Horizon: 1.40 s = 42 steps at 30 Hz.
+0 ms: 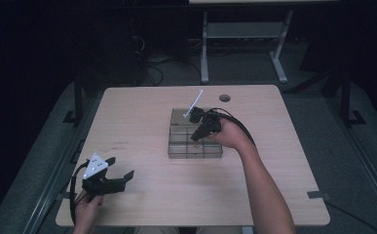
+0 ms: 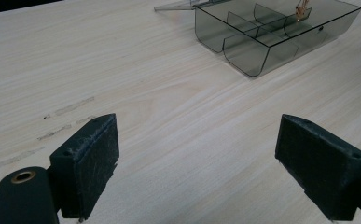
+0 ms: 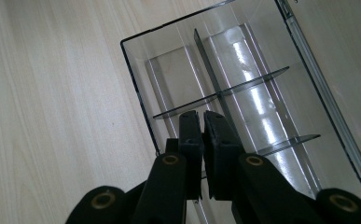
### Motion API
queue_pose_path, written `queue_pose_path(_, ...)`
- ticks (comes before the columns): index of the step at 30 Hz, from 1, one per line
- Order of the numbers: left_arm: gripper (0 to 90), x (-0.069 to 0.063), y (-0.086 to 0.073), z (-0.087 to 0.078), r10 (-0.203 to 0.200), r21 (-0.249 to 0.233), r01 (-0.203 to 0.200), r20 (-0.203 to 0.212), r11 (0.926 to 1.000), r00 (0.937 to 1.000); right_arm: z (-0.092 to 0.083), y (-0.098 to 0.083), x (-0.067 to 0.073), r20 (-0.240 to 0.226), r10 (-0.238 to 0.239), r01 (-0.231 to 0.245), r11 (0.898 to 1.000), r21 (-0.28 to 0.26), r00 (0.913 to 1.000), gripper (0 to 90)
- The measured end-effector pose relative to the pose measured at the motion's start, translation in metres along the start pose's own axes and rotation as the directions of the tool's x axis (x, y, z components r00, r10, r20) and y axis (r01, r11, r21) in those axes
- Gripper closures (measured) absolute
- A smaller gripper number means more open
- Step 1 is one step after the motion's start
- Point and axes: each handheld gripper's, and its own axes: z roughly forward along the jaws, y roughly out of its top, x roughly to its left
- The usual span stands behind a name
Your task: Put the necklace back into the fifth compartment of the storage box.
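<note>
While the right hand-held gripper (image 3: 201, 140) hung over the clear divided box (image 1: 195, 141) at the frame's centre, jaws together on nothing I could make out, it risked catching a thin divider and dragging the box. The left hand-held gripper (image 2: 197, 163), jaws apart, rested lower left; its view showed something small and coppery (image 2: 302, 10) inside.

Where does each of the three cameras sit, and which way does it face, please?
High view: above the person's side, looking forward and down on the table; both forearms show, left gripper and right gripper.
Left gripper view: rides the left gripper, low over the table, looking across it; its fingers stand wide apart.
Right gripper view: rides the right gripper, looking steeply down; its fingers are nearly together.
Shared: all three show the clear divided box.
</note>
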Motion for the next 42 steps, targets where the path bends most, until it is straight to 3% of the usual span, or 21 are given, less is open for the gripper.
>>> queue_pose_path(9,13.0,0.001,0.000,0.000,0.000,0.006,0.000,-0.003,1.0000,1.0000,0.010,-0.005,-0.006,-0.006,0.021,-0.021,1.000,0.019,0.9998,85.5)
queue_pose_path(24,13.0,0.000,0.000,0.000,0.000,0.004,0.000,-0.003,1.0000,1.0000,0.014,-0.003,-0.005,0.001,0.012,-0.012,1.000,0.020,0.9999,85.5)
queue_pose_path(42,13.0,0.001,0.001,0.002,-0.006,0.005,0.006,-0.003,1.0000,1.0000,0.031,-0.001,-0.008,-0.009,0.014,-0.013,0.998,0.066,0.9999,85.5)
